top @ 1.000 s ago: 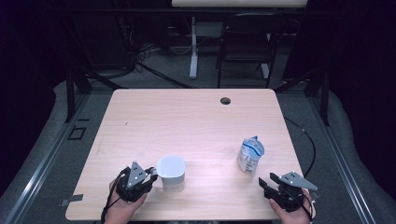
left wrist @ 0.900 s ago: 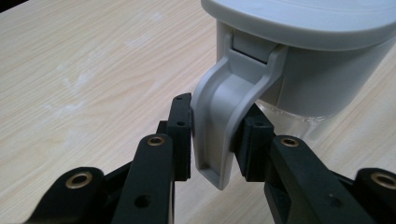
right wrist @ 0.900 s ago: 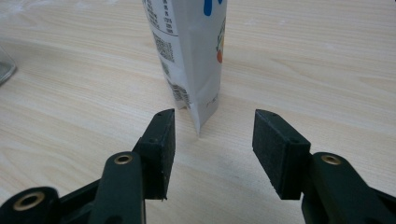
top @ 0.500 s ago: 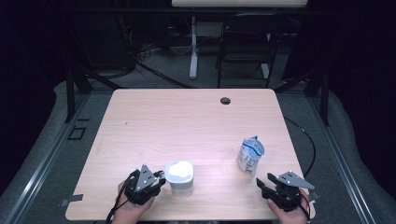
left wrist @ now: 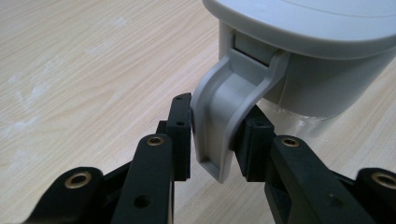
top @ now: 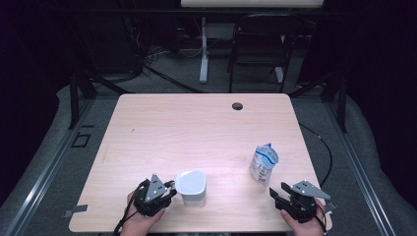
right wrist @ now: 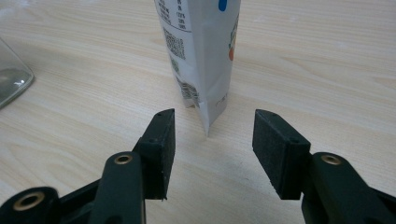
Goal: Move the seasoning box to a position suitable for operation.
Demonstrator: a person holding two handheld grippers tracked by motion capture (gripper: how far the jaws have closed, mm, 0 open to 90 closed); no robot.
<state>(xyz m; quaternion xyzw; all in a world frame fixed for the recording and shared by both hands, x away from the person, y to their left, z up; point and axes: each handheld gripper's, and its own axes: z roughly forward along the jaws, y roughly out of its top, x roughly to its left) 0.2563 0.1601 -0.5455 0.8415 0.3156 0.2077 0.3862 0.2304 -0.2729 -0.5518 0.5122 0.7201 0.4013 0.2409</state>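
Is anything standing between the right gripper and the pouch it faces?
Nothing visible. The right gripper has open jaws pointed at the upright pouch, with bare table between them. The lidded container stands off to the left, its latch clamped by the left gripper.

Lab – black curtains, lone table (top: 162, 128), floor cables (top: 162, 76).

Wooden table (top: 196, 128), grommet hole (top: 237, 105), chair (top: 260, 49) behind.
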